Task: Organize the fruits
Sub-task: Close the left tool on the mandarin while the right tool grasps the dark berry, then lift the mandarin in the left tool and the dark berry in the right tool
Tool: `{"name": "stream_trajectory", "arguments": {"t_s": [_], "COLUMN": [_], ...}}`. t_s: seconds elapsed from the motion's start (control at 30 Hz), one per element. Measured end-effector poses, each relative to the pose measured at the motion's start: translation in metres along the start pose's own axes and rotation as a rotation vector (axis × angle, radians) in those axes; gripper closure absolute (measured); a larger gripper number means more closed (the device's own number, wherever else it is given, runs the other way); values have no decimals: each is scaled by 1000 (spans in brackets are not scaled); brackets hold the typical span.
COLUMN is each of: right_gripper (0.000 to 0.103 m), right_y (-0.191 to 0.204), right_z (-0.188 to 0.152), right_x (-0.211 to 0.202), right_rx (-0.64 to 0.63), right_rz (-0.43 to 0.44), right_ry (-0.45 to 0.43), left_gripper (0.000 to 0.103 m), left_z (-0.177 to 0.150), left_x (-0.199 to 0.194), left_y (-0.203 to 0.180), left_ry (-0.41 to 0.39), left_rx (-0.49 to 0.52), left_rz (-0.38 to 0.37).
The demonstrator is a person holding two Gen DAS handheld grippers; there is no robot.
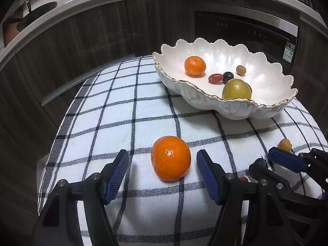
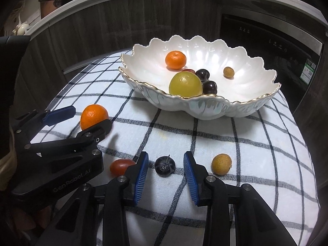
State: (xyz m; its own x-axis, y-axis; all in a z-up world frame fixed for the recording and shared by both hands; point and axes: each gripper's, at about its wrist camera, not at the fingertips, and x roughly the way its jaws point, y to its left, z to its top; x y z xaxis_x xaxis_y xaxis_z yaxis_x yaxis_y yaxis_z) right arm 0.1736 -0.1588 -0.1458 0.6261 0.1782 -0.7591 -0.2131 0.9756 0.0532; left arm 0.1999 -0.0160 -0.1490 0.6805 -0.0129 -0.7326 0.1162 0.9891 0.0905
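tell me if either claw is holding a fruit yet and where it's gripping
Nothing is held. The left claw straddles the orange, the right claw the dark cherry; gaps show beside both.

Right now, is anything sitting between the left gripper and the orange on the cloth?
Nothing visible. The orange lies between the open fingers of the left gripper, pads clear of it on both sides, with only checked cloth around.

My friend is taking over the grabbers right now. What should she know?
Left gripper: open, jaws either side of a mandarin on the checked cloth, not touching it.
Right gripper: open, around a dark stemmed cherry, pads not touching.
Done: the white scalloped bowl holds a mandarin, a yellow-green fruit, dark cherries, a red grape tomato and a small tan fruit.
Left: mandarin, cherry, red grape tomato and small tan fruit go in.
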Motion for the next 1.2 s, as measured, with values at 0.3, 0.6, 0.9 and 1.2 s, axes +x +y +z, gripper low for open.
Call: {"name": "stream_trajectory", "arguments": {"t_s": [0.3, 0.6, 0.9, 1.2], "right_gripper": [73, 80, 81, 81], "right_y": [-1, -1, -4, -5], "right_z": [-3, -3, 0, 7], "right_x": [7, 6, 2, -9], "right_rx": [8, 15, 20, 21], "right_rz": [5, 8, 7, 5], "right_ry": [20, 18, 3, -30], "left_gripper": [51, 64, 67, 68], "left_z": [0, 0, 0, 3], "left_x": [6, 6, 2, -10], "left_y": [-3, -4, -4, -5], "left_ry": [22, 30, 33, 13], "left_rx": [9, 4, -3, 3], "left_rz": [-9, -19, -19, -15]}}
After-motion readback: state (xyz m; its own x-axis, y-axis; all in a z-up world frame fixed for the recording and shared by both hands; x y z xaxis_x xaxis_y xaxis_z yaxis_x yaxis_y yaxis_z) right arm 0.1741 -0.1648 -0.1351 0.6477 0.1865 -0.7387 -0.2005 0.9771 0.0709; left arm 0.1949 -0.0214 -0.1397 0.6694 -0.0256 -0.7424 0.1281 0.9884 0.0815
